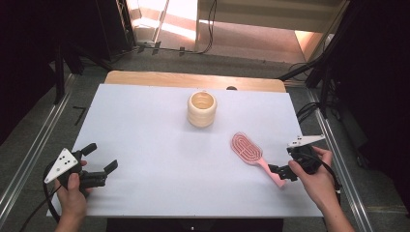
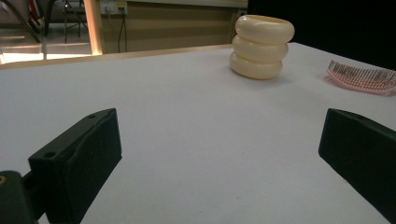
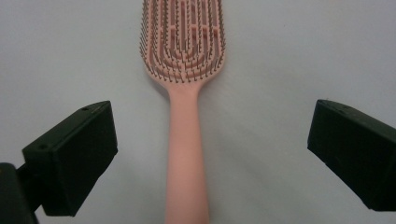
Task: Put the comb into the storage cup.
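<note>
Near edge, left: the left gripper (image 1: pixel 103 157), held in the person's left hand (image 1: pixel 73 193), hovers low over the white table (image 1: pixel 145 145) with its jaws spread wide and nothing between them; in the left gripper view the bare tabletop lies in the gap between the two black jaws.

Near edge, right: the right gripper (image 1: pixel 281 174), held in the person's right hand (image 1: pixel 316 181), sits at the tip of the handle of the pink hairbrush (image 1: pixel 251 153). Its jaws are spread; in the right gripper view the handle runs up the middle of the gap, clear of both jaws, and the brush (image 3: pixel 184 93) lies flat on the table, bristles up.

Middle, right: the brush's oval vented head points away and to the left, towards the table's centre, while its handle slants back towards the right gripper.

Far centre: a cream ribbed cup (image 1: pixel 201 108), shaped like three stacked rings, stands upright with its mouth open, well apart from both grippers and near the brush head; the left gripper view shows the same cup (image 2: pixel 261 46) with the brush (image 2: pixel 362 77) to its right.

Beyond: a strip of the wooden tabletop (image 1: pixel 193 79) shows past the white surface.
</note>
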